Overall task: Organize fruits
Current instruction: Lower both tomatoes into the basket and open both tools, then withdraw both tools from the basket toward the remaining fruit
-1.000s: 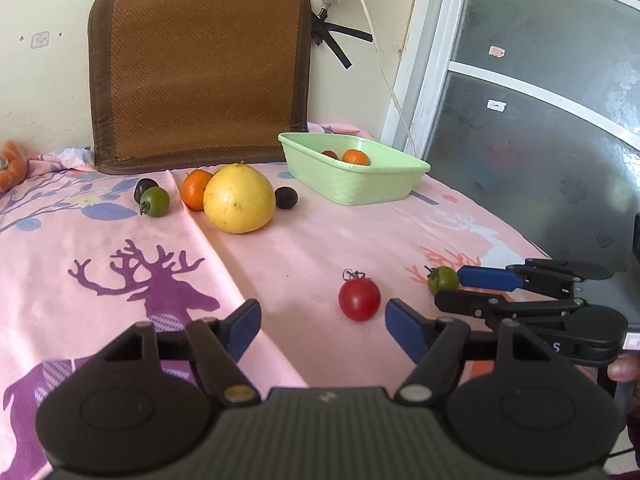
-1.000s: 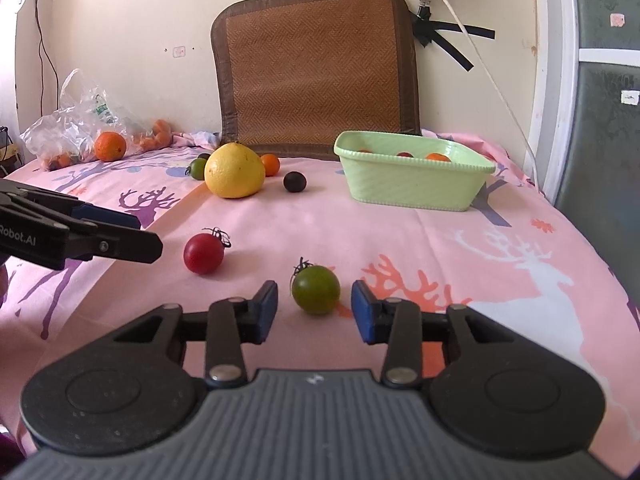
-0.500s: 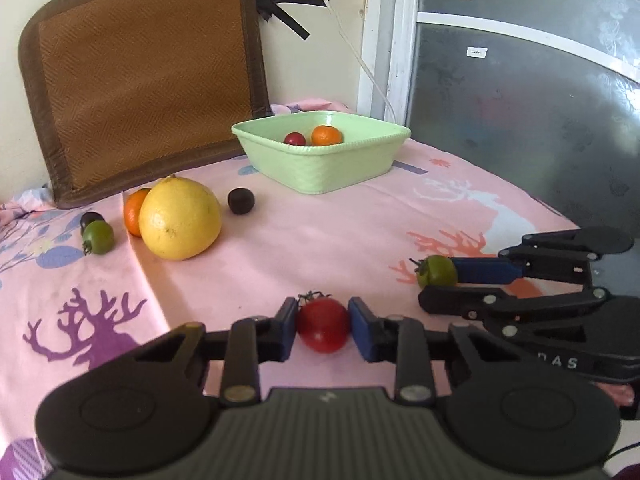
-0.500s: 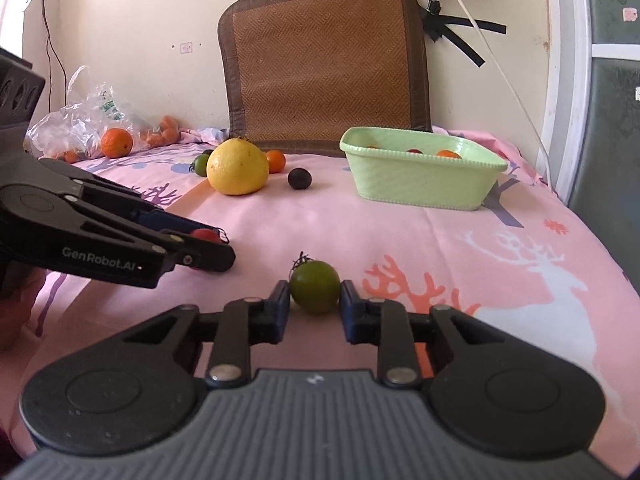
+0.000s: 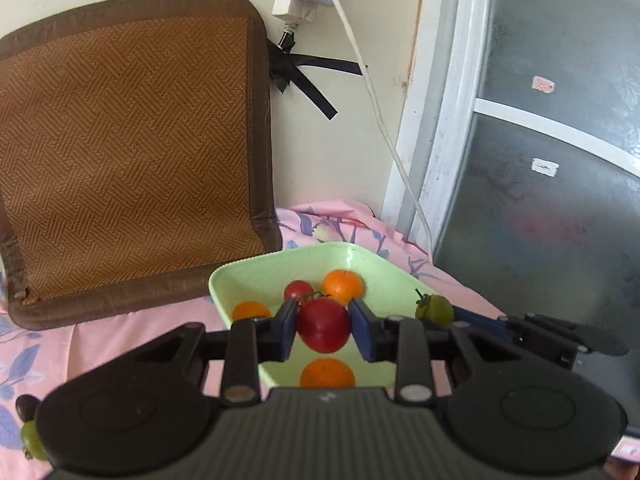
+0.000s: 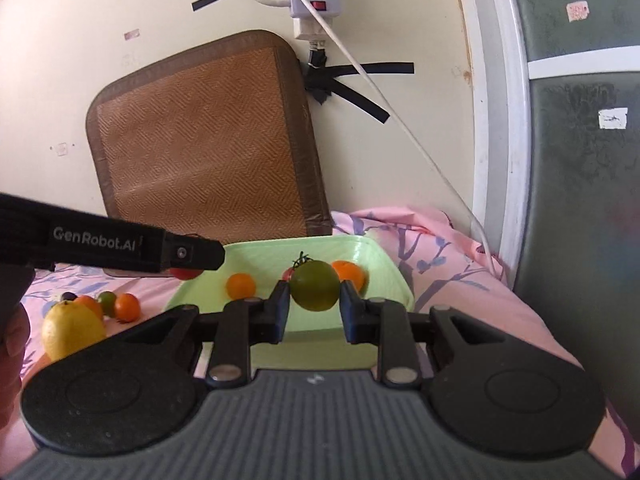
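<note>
My left gripper is shut on a red tomato and holds it above the light green basin. My right gripper is shut on a green tomato, also held above the basin. The green tomato shows in the left wrist view at the basin's right rim. The red tomato peeks out under the left gripper's finger in the right wrist view. Inside the basin lie a small red tomato and three oranges.
On the pink cloth left of the basin lie a yellow pomelo, two oranges, a green tomato and a dark fruit. A brown woven mat leans on the wall. A white cable hangs beside the door frame.
Both grippers have lifted their tomatoes off the cloth and carried them forward to above the basin. A second ago both were open around the fruits.
</note>
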Demonstrator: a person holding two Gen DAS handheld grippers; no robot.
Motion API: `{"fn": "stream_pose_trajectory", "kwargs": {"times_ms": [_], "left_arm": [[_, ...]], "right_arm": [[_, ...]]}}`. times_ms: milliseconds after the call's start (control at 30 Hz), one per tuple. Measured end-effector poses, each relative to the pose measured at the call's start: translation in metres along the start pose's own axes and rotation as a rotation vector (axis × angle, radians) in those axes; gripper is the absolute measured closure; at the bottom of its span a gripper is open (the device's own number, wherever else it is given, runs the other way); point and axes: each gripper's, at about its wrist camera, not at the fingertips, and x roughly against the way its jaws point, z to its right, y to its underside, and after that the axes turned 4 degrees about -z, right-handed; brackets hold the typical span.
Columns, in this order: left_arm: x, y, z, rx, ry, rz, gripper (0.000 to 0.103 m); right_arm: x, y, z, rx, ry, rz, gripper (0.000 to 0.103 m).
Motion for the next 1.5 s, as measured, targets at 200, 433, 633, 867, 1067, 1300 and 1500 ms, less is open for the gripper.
{"fn": "stream_pose_trajectory", "kwargs": {"times_ms": [200,433,633,867,1067,1300,1500], "left_arm": [[-0.041,-0.003,0.004,-0.027,0.004,-0.058,0.074],[-0.043,0.003,-0.005,0.028,0.002,-0.062,0.054],[0.015,0.012,-0.008,0.008,0.020,0.018,0.052],[0.105,0.064,-0.029,-0.120,-0.040,0.068,0.047],[0.142,0.094,-0.085,-0.124,-0.253,0.052,0.046],[0.131,0.111,-0.144,0.035,-0.325,-0.014,0.046],[0.136,0.118,-0.150,0.060,-0.300,-0.002,0.046]], "right_arm": [[-0.012,0.000,0.001,-0.005,0.005,-0.009,0.072],[-0.006,-0.001,0.008,-0.057,0.008,0.023,0.053],[0.011,0.002,0.009,-0.087,0.050,0.120,0.053],[0.033,0.005,-0.011,-0.089,0.027,0.124,0.054],[0.046,0.022,-0.062,-0.109,-0.102,0.027,0.054],[0.039,0.032,-0.129,-0.074,-0.210,-0.109,0.053],[0.031,0.036,-0.161,-0.032,-0.206,-0.149,0.053]]}}
